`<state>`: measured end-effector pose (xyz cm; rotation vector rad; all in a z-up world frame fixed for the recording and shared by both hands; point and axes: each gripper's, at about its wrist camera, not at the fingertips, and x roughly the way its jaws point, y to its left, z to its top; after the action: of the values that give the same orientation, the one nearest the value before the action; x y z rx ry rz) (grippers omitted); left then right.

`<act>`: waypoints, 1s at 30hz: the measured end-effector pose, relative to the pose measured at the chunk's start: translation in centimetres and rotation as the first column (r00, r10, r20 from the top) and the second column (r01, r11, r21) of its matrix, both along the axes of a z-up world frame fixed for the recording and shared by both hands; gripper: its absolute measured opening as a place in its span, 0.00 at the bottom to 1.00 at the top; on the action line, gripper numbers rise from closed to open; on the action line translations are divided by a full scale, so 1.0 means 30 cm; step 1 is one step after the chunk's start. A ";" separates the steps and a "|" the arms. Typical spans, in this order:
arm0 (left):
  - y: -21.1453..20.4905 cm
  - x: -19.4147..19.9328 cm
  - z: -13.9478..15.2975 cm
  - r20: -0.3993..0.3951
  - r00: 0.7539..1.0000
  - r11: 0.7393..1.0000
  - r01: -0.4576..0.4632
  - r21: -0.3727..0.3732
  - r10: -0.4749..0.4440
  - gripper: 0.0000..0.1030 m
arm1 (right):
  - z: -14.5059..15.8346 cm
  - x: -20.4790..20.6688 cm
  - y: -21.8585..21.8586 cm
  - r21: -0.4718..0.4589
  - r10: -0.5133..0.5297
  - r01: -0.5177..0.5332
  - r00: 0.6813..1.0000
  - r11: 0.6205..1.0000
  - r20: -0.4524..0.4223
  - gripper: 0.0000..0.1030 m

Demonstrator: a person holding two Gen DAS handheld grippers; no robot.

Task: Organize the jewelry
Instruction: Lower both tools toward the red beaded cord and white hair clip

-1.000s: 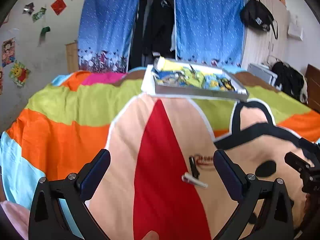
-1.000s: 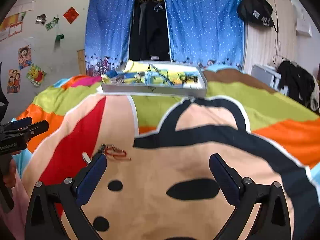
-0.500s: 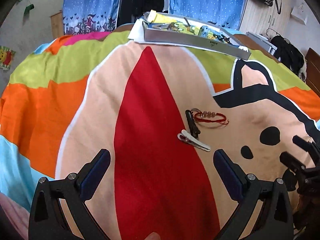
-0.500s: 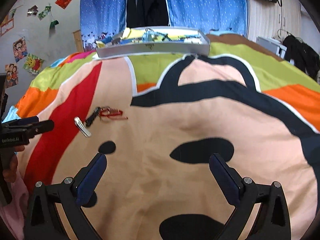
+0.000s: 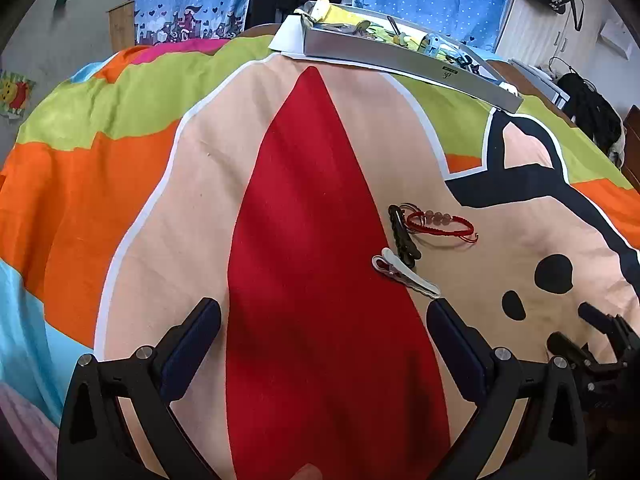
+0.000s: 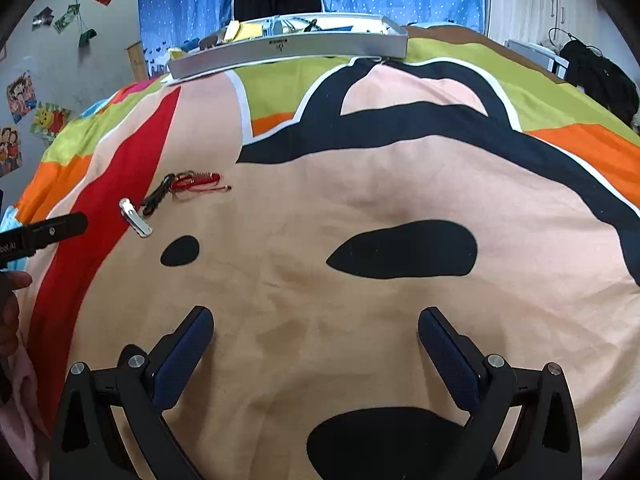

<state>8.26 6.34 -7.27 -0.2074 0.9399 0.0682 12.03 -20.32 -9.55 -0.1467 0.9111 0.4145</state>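
My left claw [image 5: 323,322]: jaws spread wide, nothing between them, hovering over the red wedge of the bedspread [image 5: 168,184]. The tip of its right finger sits just near of the white clip's end; I can't tell if they touch. My right claw [image 6: 316,326]: likewise wide apart and empty, above the peach and black print, well apart from the jewelry.

White hair clip [image 5: 405,273]: lies flat on the bed, long axis running from far-left to near-right, straddling the red-peach border. Pale, glossy, with a rounded loop at its far end.

Black hair clip [image 5: 403,236]: just beyond the white one, its near end almost meeting it; long axis near-to-far, slightly slanted. Matte black, toothed edge.

Red cord bracelet [image 5: 440,224]: flat on the peach patch, right of the black clip and touching its far end. Oval loop stretched left-right, a few pinkish beads on the far side, loose cord ends trailing right.

Far edge of bed: a long silver tray [image 5: 404,65] holding assorted small items, too small to make out.
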 end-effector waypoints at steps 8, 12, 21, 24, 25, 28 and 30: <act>0.006 0.006 -0.014 -0.008 1.000 1.000 0.011 0.001 -0.011 0.98 | 0.000 0.044 0.016 -0.001 0.013 -0.013 1.000 1.000 0.005 1.00; 0.004 0.014 -0.021 -0.006 1.000 1.000 0.020 0.009 -0.020 0.98 | -0.002 0.074 0.021 0.001 0.022 -0.022 1.000 1.000 0.009 1.00; -0.007 0.025 -0.014 0.046 0.997 0.998 0.057 -0.002 -0.057 0.98 | -0.003 0.112 0.039 0.037 0.106 -0.108 0.994 0.994 0.032 1.00; -0.013 0.028 -0.009 0.068 0.995 0.997 0.075 -0.015 -0.074 0.97 | 0.001 0.121 0.050 0.051 0.126 -0.128 0.991 0.990 0.036 1.00; -0.015 0.031 -0.008 0.073 0.994 0.996 0.083 -0.019 -0.081 0.97 | 0.001 0.125 0.056 0.053 0.134 -0.136 0.990 0.989 0.035 1.00; -0.021 0.043 -0.010 0.082 0.991 0.994 0.108 -0.035 -0.105 0.94 | 0.005 0.137 0.079 0.058 0.158 -0.160 0.987 0.985 0.034 1.00; -0.025 0.048 -0.014 0.085 0.989 0.991 0.123 -0.048 -0.119 0.86 | 0.009 0.148 0.103 0.056 0.183 -0.185 0.982 0.981 0.038 1.00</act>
<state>9.70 5.59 -7.68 -0.2003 0.8711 -0.0772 16.46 -17.24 -9.27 -0.1839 0.8550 0.6088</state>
